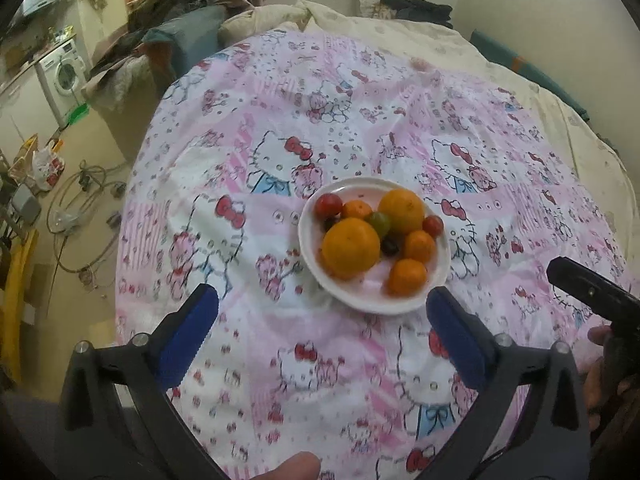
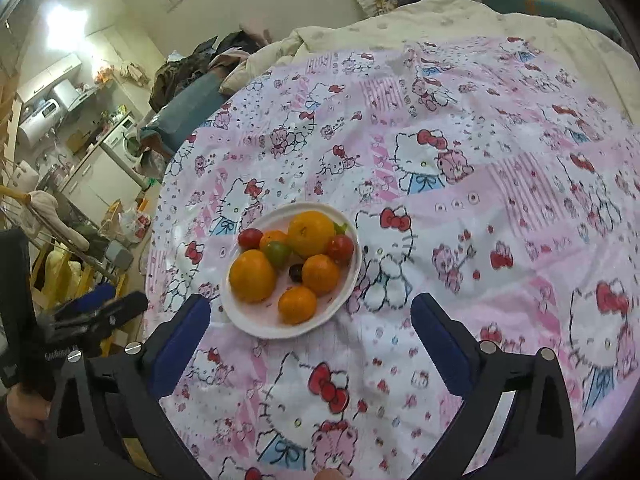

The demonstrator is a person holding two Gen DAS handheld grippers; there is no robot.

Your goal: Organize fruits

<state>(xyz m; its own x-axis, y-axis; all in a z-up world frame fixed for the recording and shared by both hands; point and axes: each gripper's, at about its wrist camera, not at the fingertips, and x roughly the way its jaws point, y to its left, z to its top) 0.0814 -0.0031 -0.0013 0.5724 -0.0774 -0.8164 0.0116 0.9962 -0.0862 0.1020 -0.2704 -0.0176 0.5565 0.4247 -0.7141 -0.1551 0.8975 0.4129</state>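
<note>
A white plate (image 1: pixel 438 276) (image 2: pixel 348 292) sits on a pink cartoon-cat bedspread (image 1: pixel 360 120) (image 2: pixel 480 200). It holds several oranges and tangerines (image 1: pixel 351 248) (image 2: pixel 253 276), red cherry tomatoes (image 1: pixel 328 205) (image 2: pixel 341 249), a green tomato (image 1: pixel 380 222) (image 2: pixel 278 252) and a dark grape (image 1: pixel 390 246) (image 2: pixel 296 272). My left gripper (image 1: pixel 322 300) hangs open above the cloth, just short of the plate's near rim, nothing between its blue pads. My right gripper (image 2: pixel 310 308) is open too, near the plate's near rim, empty. In the left wrist view the right gripper's black finger (image 1: pixel 592 292) shows at the right.
The bed's left edge drops to a floor with cables (image 1: pixel 84 216) and bags. A washing machine (image 1: pixel 64 72) and kitchen counter stand far left. A cream quilt (image 2: pixel 440 16) and clothes pile at the head of the bed. A hand holds the left gripper's body (image 2: pixel 92 316).
</note>
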